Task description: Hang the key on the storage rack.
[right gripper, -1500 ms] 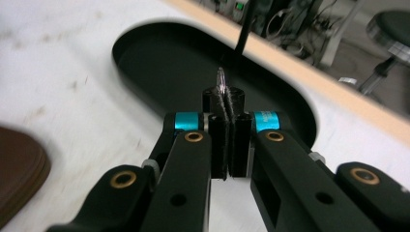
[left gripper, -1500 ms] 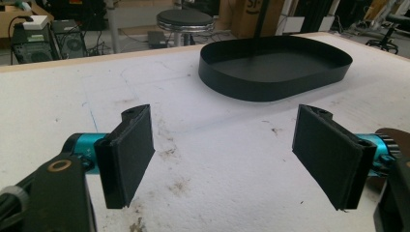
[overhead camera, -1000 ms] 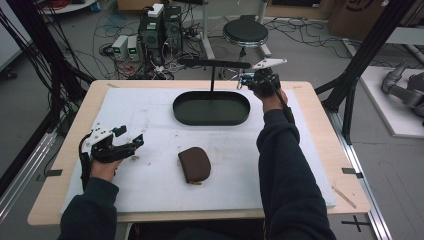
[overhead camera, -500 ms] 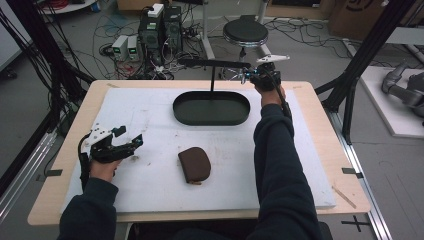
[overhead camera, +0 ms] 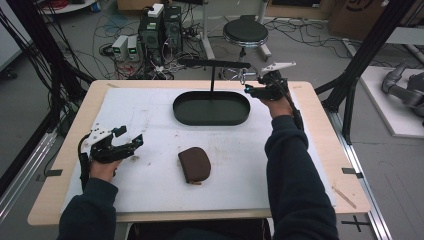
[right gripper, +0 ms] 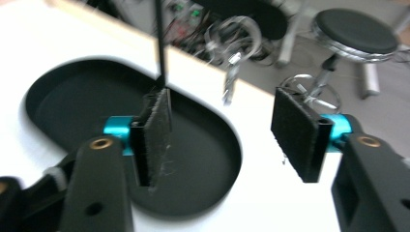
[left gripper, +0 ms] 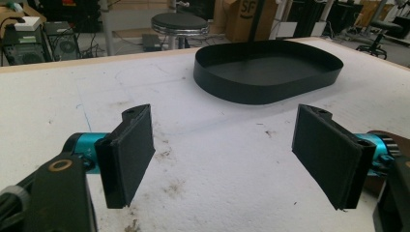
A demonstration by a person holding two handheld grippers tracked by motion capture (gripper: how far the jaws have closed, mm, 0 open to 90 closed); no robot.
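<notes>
A black oval tray (overhead camera: 211, 118) lies at the far middle of the white mat, with a thin black stand (overhead camera: 212, 75) rising behind it that carries a horizontal bar. Silver rings (overhead camera: 240, 75) hang from the bar's right end. My right gripper (overhead camera: 250, 90) is open beside the tray's right end, just below those rings. In the right gripper view the rings (right gripper: 231, 58) dangle beyond my open right gripper (right gripper: 225, 111), the stand's pole (right gripper: 159, 43) to their left. A brown pouch (overhead camera: 195, 164) lies flat at the near middle. My left gripper (overhead camera: 127, 141) rests open on the mat, left of the pouch.
In the left gripper view my open left gripper (left gripper: 222, 145) faces the tray (left gripper: 266, 72) across bare stained mat, the pouch's edge (left gripper: 399, 140) behind the right jaw. A black stool (overhead camera: 245, 32) and computers (overhead camera: 160, 25) stand on the floor beyond the table's far edge.
My right gripper has shifted a little to the right and farther out by the bar's right end. The left gripper and the pouch have not moved.
</notes>
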